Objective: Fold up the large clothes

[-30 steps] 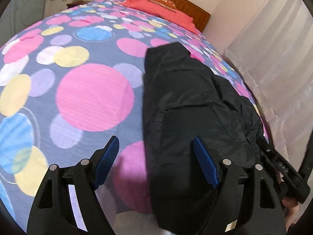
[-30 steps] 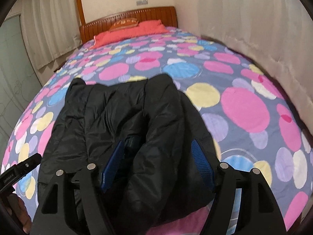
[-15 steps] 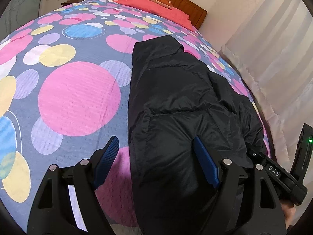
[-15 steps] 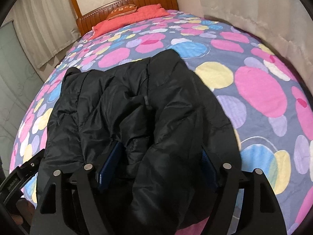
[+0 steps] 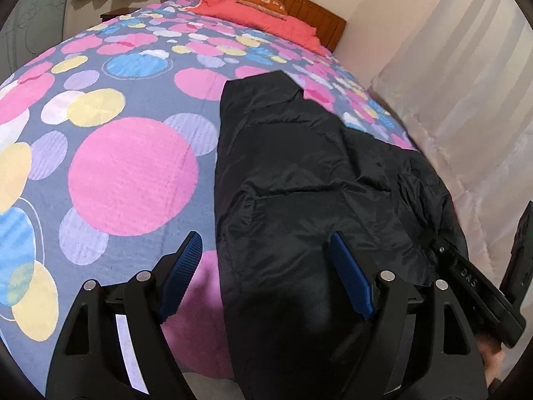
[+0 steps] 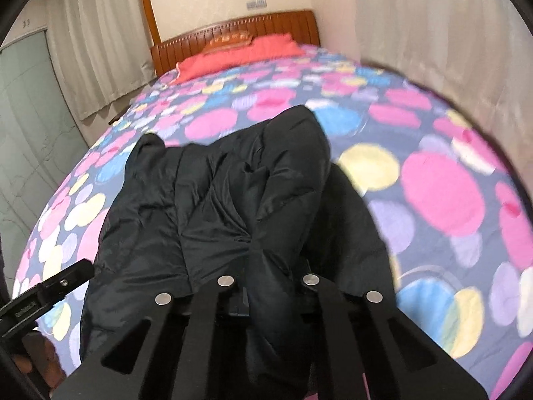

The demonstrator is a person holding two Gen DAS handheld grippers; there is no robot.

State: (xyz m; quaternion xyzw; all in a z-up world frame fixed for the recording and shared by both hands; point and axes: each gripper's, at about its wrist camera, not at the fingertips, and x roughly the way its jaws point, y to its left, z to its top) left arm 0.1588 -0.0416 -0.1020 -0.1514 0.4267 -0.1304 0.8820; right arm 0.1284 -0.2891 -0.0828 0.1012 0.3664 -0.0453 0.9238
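A black puffy jacket [image 5: 316, 166] lies lengthwise on the dotted bedspread [image 5: 133, 173], its near end toward me. My left gripper [image 5: 266, 266] stands open over the jacket's near left edge; one blue pad [image 5: 181, 276] hangs over the bedspread, the other [image 5: 351, 276] over the black cloth. In the right wrist view the jacket [image 6: 216, 200] bunches into a ridge running down between the jaws of my right gripper [image 6: 266, 286]. That gripper is shut on the fold, and its pads are hidden by cloth. The right gripper [image 5: 466, 276] also shows at the jacket's right edge.
Red pillows [image 5: 263, 16] and a wooden headboard [image 6: 260, 30] are at the far end of the bed. Pale curtains [image 5: 466, 83] hang close along the bed's right side. A frosted glass door [image 6: 30, 116] stands at the left. A hand [image 6: 36, 363] holds the left gripper.
My right gripper's jaws have closed from wide apart onto a fold of the jacket's near end. The left gripper stays open and has barely shifted.
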